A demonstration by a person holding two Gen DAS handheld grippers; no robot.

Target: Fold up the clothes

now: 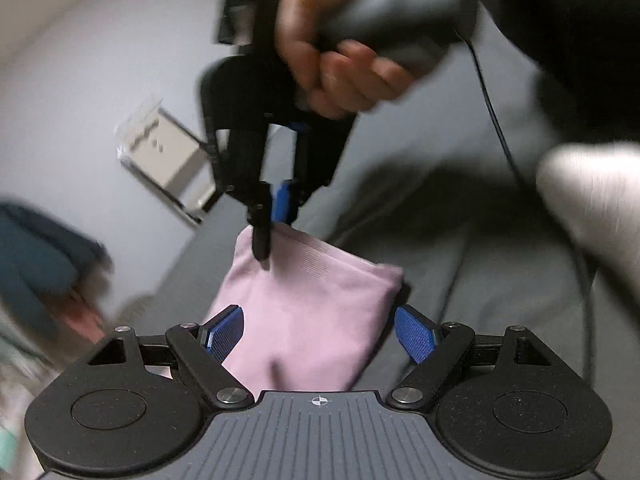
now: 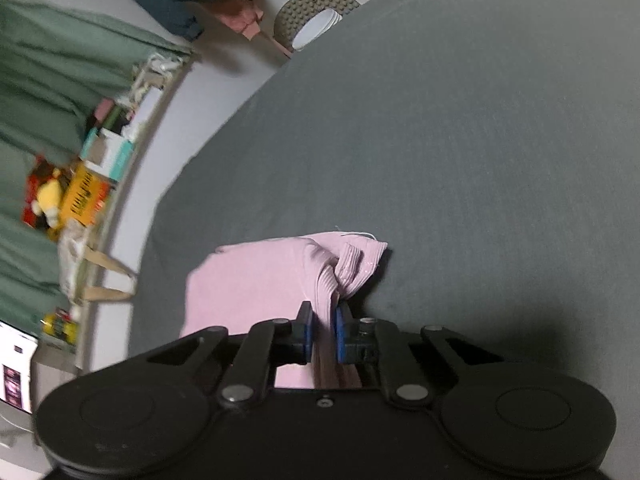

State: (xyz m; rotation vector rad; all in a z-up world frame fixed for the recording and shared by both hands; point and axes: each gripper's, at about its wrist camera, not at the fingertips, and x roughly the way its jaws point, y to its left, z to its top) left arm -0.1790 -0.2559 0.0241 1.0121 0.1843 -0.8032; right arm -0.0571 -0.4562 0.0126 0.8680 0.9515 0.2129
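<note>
A folded pink garment (image 1: 304, 304) lies on a dark grey bed sheet (image 1: 460, 280). My left gripper (image 1: 320, 334) is open, its blue pads (image 1: 224, 330) standing either side of the garment's near end without pinching it. The right gripper (image 1: 276, 220), held by a hand (image 1: 340, 68), comes down from above and is shut on the garment's far edge. In the right wrist view the right gripper (image 2: 324, 334) clamps a ribbed hem of the pink garment (image 2: 256, 284) between its blue pads (image 2: 307, 334).
The grey sheet (image 2: 460, 140) spreads wide to the right and far side. Beyond the bed's left edge are a cluttered shelf with boxes (image 2: 104, 160), a green curtain (image 2: 52, 80) and a round stool (image 2: 316, 12). A black cable (image 1: 496, 120) hangs from the right gripper.
</note>
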